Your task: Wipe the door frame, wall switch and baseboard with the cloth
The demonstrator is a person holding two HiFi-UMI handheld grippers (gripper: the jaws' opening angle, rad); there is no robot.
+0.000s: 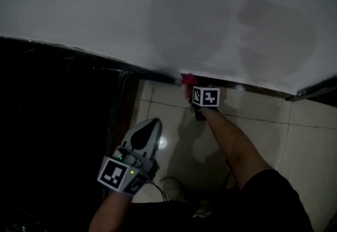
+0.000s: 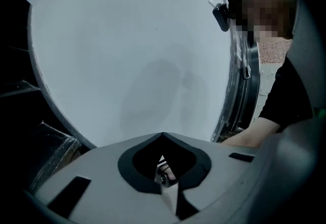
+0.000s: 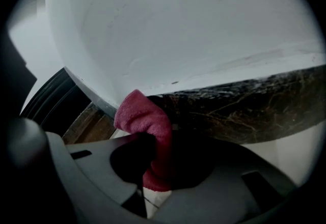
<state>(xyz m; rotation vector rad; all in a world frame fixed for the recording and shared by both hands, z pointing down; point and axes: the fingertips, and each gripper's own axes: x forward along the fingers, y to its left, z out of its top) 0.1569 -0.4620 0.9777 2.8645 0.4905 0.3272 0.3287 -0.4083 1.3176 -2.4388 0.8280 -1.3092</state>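
The right claw (image 3: 153, 159) is pinching the red cloth (image 3: 146, 118), with a folded wad of it sticking out ahead of the jaws. That way soft fabric, not hard plastic, is meeting the surface. The person's arm is reaching low, so the wad is pressing against the dark marbled baseboard (image 3: 244, 108) directly ahead of the claw, right at its end. Just to the claw's left the baseboard is giving way to the dark door frame (image 3: 84, 123). Above the claw the white wall (image 3: 193, 24) is rising. Below it the pale tiled floor (image 1: 258, 120) is showing.

The baseboard wipe appears to be the step under way, probably at the corner where dust collects.

The left claw (image 1: 150, 129) is pressed together with nothing between its jaws. It is hanging back beside the person's body, well apart from the cloth and pointing at bare wall, seemingly to leave the working arm free room. No wall switch is showing.
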